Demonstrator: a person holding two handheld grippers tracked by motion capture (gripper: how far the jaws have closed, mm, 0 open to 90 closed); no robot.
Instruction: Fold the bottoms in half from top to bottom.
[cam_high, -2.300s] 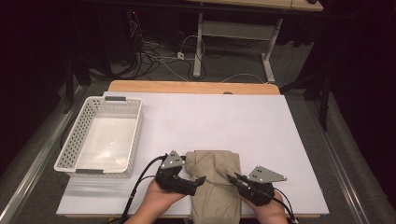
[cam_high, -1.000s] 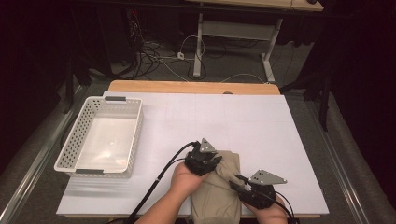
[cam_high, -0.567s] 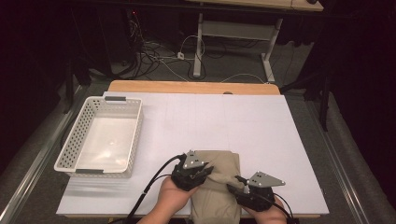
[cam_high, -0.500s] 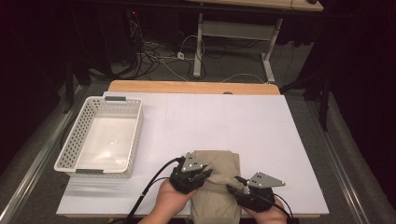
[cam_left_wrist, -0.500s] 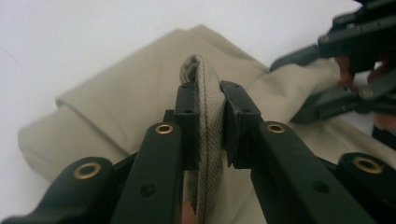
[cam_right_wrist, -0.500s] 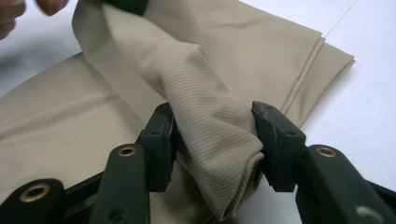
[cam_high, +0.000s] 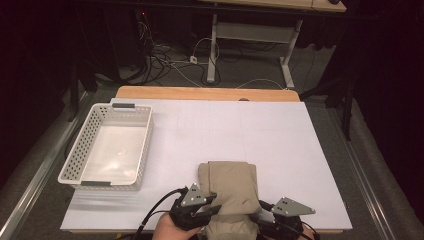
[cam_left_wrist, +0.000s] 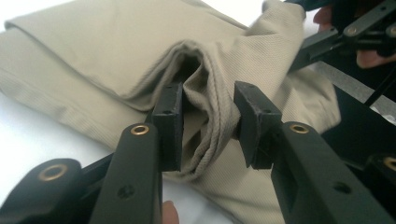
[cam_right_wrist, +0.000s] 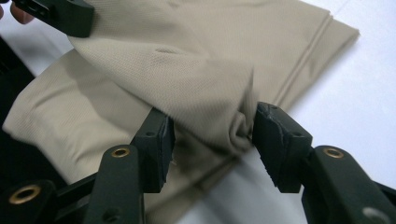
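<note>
grippers (cam_high: 235, 220) beside lengthwise folded cloth (cam_high: 231, 185)

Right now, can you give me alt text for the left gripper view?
A bunched fold of the beige folded cloth sits between the left tool's two black jaws, which have just been opening. White table lies beneath, and the other tool is at upper right.

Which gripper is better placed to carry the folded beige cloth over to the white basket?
Probably left. The left gripper sits on the side toward the white slotted plastic basket, a fold of the folded beige cloth between its just-opening jaws.
</note>
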